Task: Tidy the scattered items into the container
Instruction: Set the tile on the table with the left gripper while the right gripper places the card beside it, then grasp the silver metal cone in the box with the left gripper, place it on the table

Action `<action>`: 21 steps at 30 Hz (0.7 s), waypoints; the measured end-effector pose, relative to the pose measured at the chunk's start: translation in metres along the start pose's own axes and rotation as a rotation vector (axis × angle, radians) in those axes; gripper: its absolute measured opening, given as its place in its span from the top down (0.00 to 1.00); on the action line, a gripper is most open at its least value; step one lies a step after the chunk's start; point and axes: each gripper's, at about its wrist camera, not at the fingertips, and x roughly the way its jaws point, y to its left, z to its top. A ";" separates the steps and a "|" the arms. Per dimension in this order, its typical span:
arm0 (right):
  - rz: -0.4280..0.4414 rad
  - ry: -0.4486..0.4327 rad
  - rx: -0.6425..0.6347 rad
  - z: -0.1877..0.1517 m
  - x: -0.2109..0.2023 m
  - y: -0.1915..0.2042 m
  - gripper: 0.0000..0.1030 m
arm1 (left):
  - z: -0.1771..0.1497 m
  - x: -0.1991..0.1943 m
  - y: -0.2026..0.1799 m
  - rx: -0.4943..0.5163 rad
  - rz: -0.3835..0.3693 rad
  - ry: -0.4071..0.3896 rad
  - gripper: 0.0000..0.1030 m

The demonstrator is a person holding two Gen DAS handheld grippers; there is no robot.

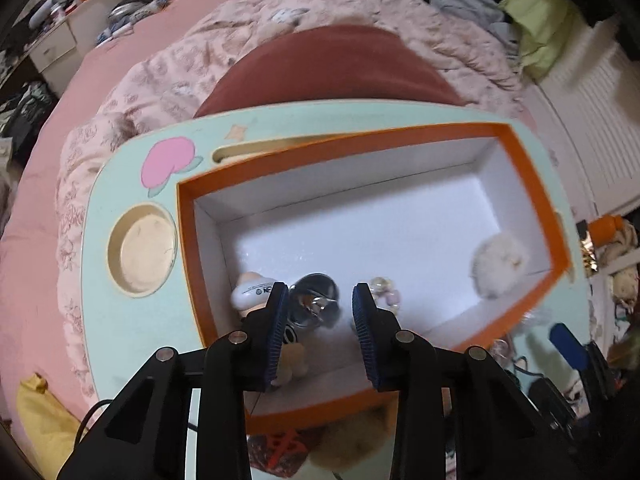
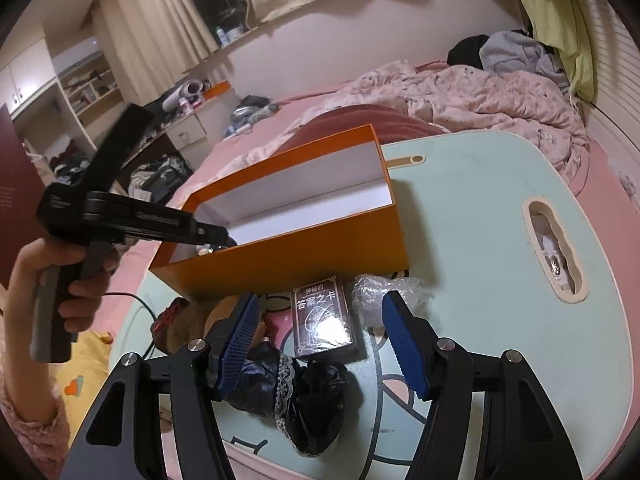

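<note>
- Bedroom setting: a pink bed [image 2: 168,240] with a rumpled floral quilt [image 1: 168,80] carries a mint-green lap bench [image 2: 480,240], on which the work takes place.
- An orange box [image 2: 288,248] with a white interior stands open on the far left part of the bench.
- Inside the box, seen from the left wrist view: a small white figure [image 1: 252,290], a shiny dark ball [image 1: 316,300], a pale bead trinket [image 1: 384,292] and a fluffy white pompom [image 1: 498,264] at the right end.
- Left tongs [image 1: 320,320] point steeply down into the near left corner of the box, jaws set narrow. Nothing is pressed between the pads; the ball lies beyond them, below the gap.
- A hand [image 2: 76,276] grips the handle of the left tongs, seen at the left of the right wrist view.
- Right tongs [image 2: 318,344] hover over the near part of the bench, jaws fairly wide and empty.
- Still outside the box, just in front of it: a dark card deck [image 2: 324,320], a crumpled clear wrapper [image 2: 384,292], and a black lace-trimmed cloth [image 2: 296,404] nearest, touching the left pad.
</note>
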 end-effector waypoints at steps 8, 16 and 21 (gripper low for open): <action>0.004 -0.001 0.005 0.000 -0.001 -0.001 0.38 | 0.001 0.016 -0.022 0.125 0.140 -0.004 0.68; -0.005 -0.001 0.011 -0.002 0.000 0.000 0.38 | -0.001 -0.027 -0.003 0.053 -0.039 -0.128 0.69; -0.006 0.002 -0.003 -0.003 -0.001 0.002 0.38 | -0.030 -0.091 0.024 0.012 -0.164 -0.288 0.69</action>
